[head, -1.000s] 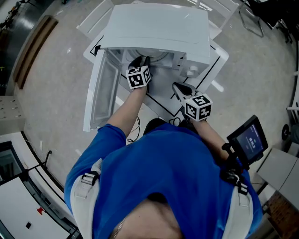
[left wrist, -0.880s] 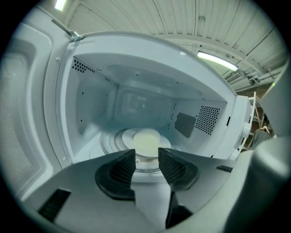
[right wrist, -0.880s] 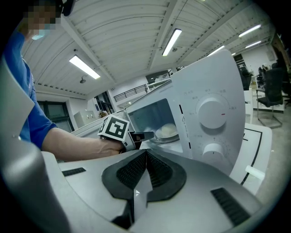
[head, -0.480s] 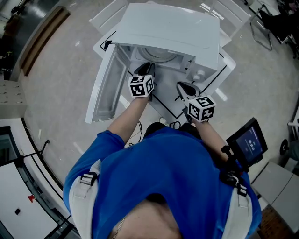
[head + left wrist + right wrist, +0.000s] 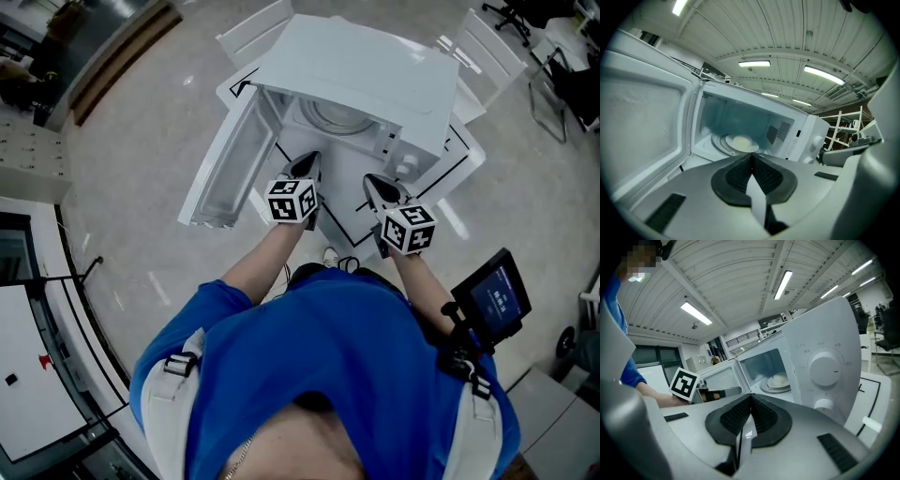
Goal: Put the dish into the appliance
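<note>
- Head view, looking straight down: the microwave (image 5: 366,70) has its door (image 5: 228,159) swung wide open on the left side.
- The dish (image 5: 740,142) is inside, sitting on the round glass tray (image 5: 718,144), and it looks like there's something pale on it.
- The left gripper (image 5: 307,164) is just in front of the open cavity, jaws pressed together with nothing between them.
- The right gripper (image 5: 373,183) is right beside it, facing the knobs (image 5: 824,369), jaws also together and empty.
- Neither gripper is touching the dish.
</note>
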Action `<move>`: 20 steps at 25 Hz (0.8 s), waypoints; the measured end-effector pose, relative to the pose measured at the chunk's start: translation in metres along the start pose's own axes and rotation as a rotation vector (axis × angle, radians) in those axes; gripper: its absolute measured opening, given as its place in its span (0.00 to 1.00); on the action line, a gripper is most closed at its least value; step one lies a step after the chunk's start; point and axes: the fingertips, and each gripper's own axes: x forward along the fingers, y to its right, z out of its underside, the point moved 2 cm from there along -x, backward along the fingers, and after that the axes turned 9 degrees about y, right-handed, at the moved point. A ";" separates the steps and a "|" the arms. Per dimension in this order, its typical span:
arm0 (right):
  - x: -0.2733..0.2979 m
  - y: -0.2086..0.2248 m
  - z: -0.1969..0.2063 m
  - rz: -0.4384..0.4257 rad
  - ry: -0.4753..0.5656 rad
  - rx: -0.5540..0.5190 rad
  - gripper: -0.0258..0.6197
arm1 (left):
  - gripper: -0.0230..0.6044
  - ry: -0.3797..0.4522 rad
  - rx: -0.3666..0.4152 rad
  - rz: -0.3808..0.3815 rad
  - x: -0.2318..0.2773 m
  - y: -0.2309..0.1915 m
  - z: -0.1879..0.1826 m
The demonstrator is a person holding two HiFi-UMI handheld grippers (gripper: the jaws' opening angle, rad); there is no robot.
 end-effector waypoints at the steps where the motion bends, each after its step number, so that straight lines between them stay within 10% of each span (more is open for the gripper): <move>1: -0.004 0.000 0.000 -0.005 0.001 0.000 0.04 | 0.05 0.004 -0.005 -0.003 -0.006 0.005 0.000; 20: -0.060 -0.023 0.000 -0.082 0.004 -0.007 0.04 | 0.05 0.105 -0.081 0.014 -0.101 0.079 -0.013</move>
